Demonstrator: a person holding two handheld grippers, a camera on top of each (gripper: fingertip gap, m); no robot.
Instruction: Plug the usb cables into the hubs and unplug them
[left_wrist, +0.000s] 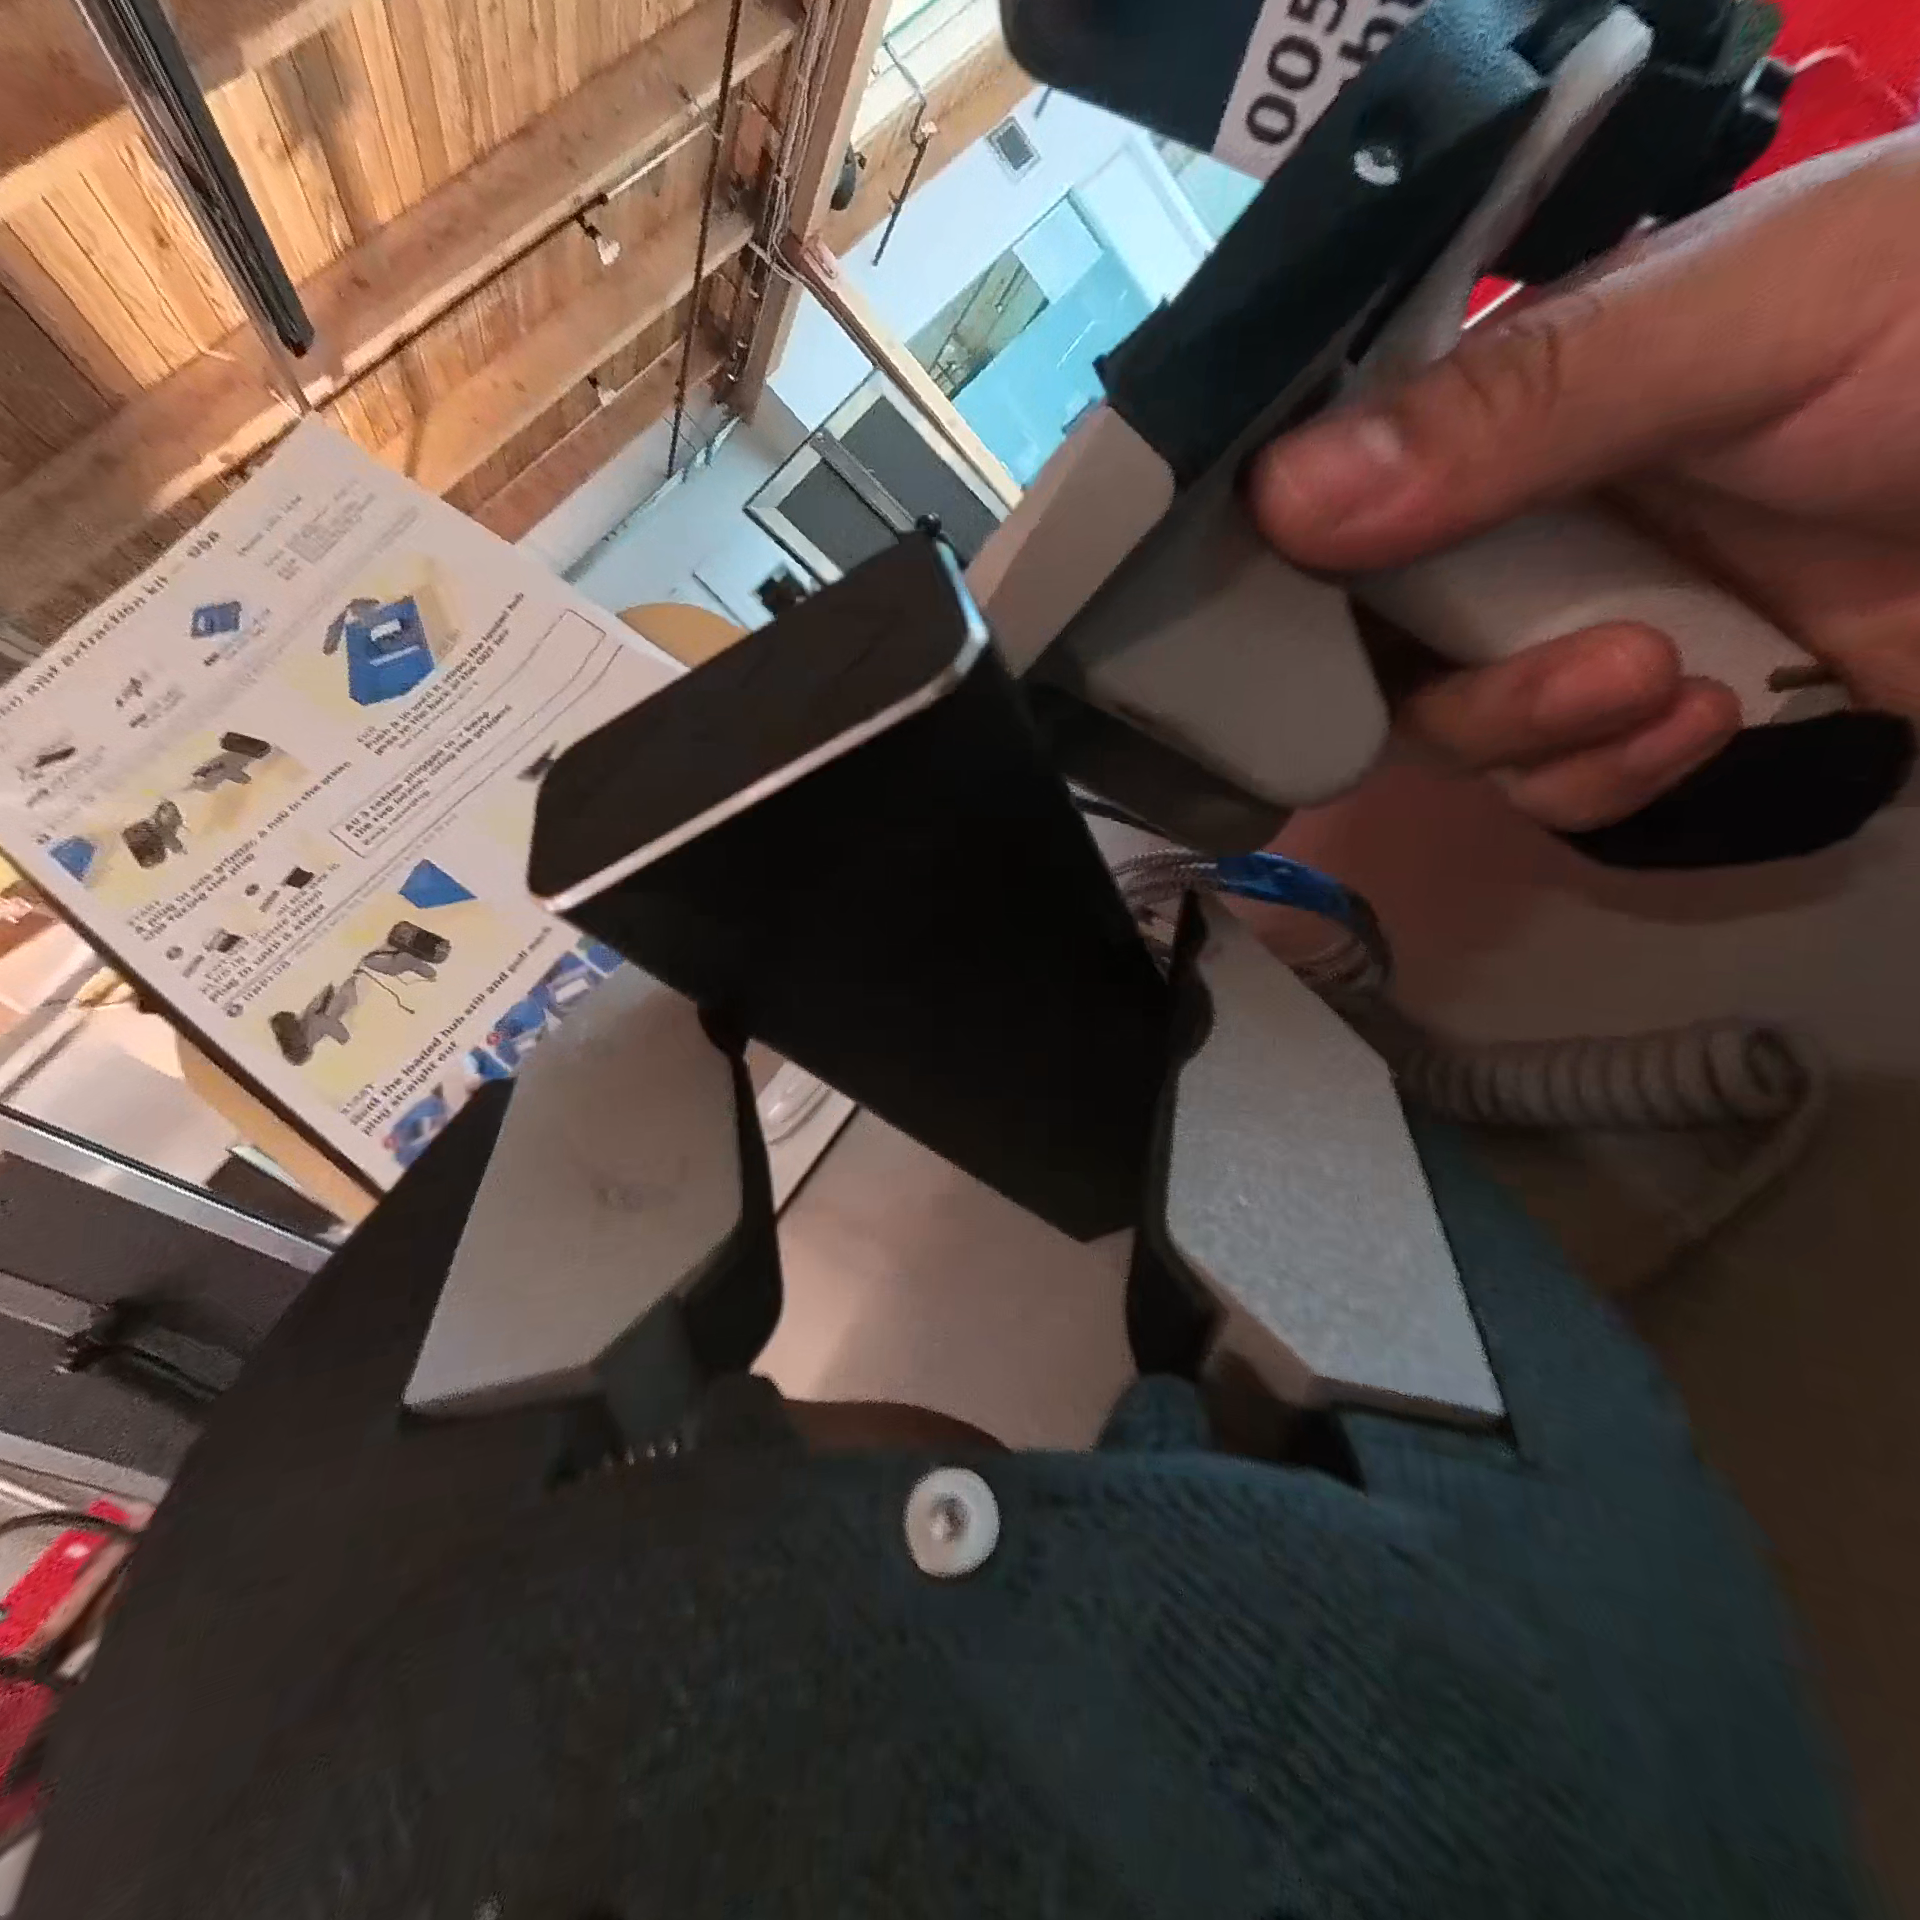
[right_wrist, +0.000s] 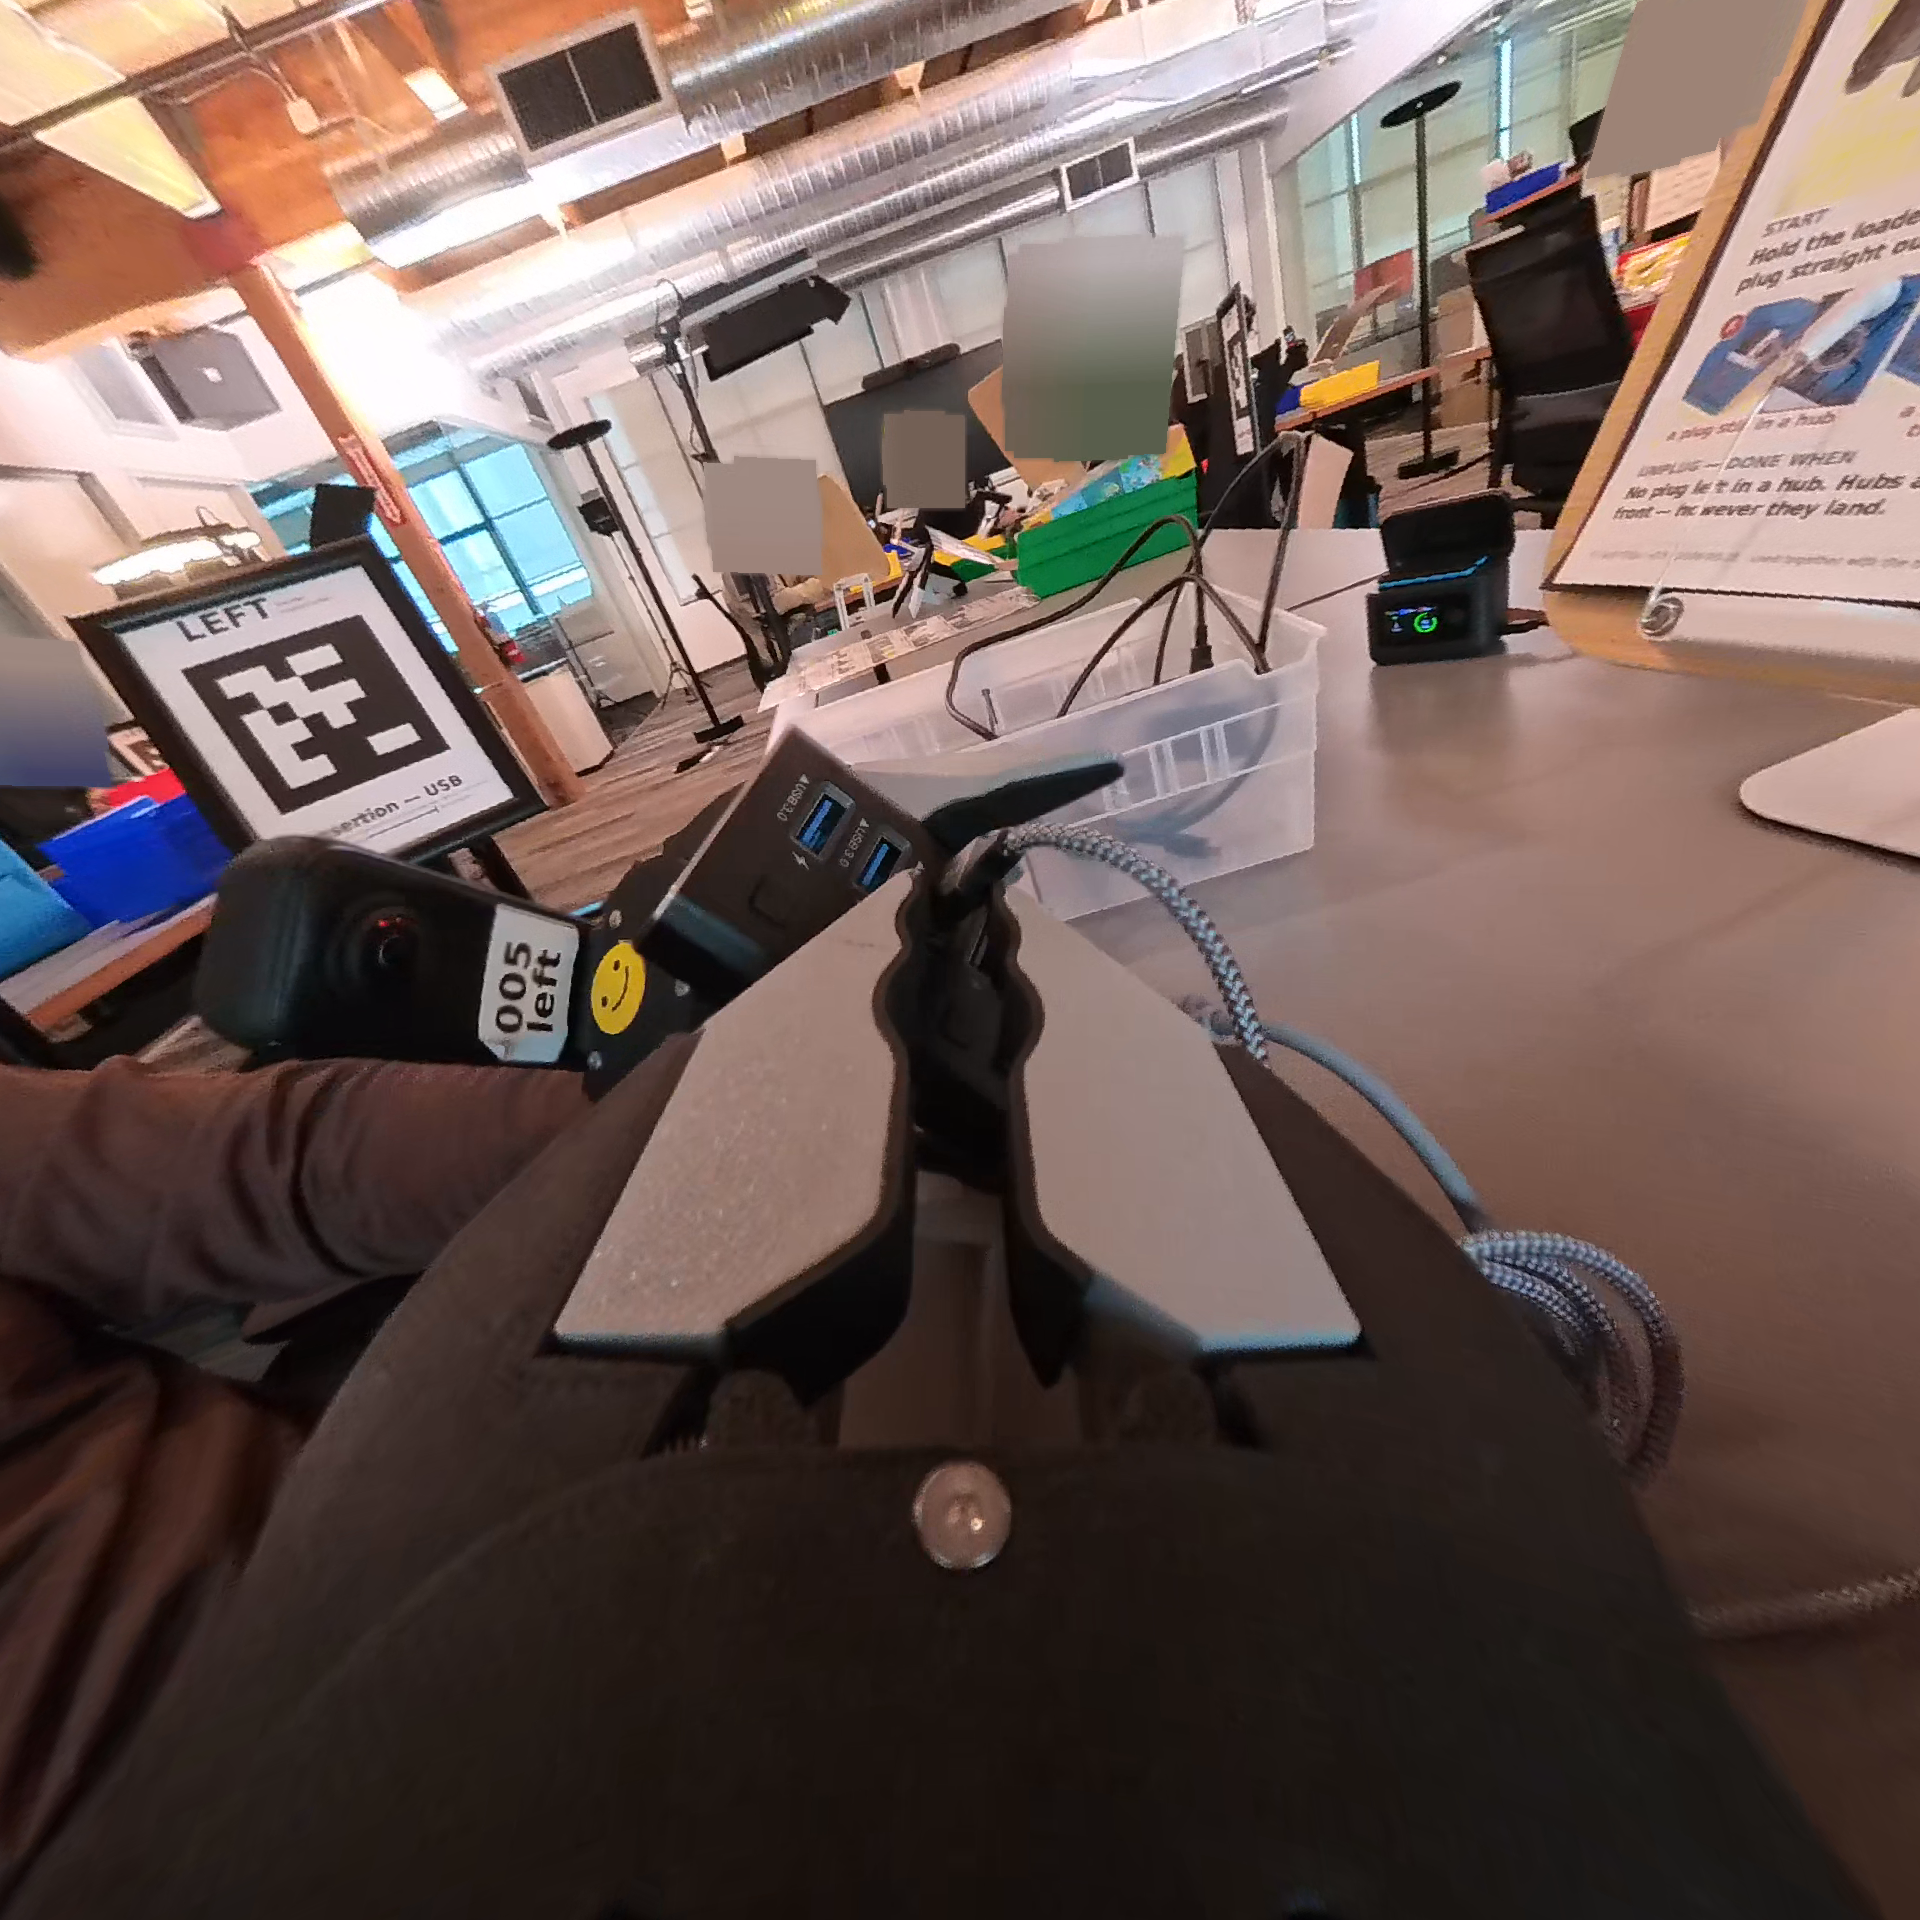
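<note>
My left gripper (left_wrist: 956, 1049) is shut on a black USB hub (left_wrist: 831, 831) with a silver rim, held up off the table. In the right wrist view the hub (right_wrist: 790, 862) shows two blue ports facing me. My right gripper (right_wrist: 961, 935) is shut on the plug (right_wrist: 971, 894) of a grey braided USB cable (right_wrist: 1174, 914), right at the hub's port face below the two blue ports. I cannot tell whether the plug is seated. The cable loops down to the table at the right. My right gripper's grey fingers (left_wrist: 1195, 644) show behind the hub, held by a hand (left_wrist: 1662, 416).
A clear plastic bin (right_wrist: 1278, 717) holding black cables stands on the grey table (right_wrist: 1558, 1039) just beyond the hub. A small black device with a lit screen (right_wrist: 1439, 603) sits farther back. An instruction poster (right_wrist: 1766, 395) stands at the right, a framed marker sign (right_wrist: 301, 707) at the left. Less than 4 cm separates the two grippers' tips.
</note>
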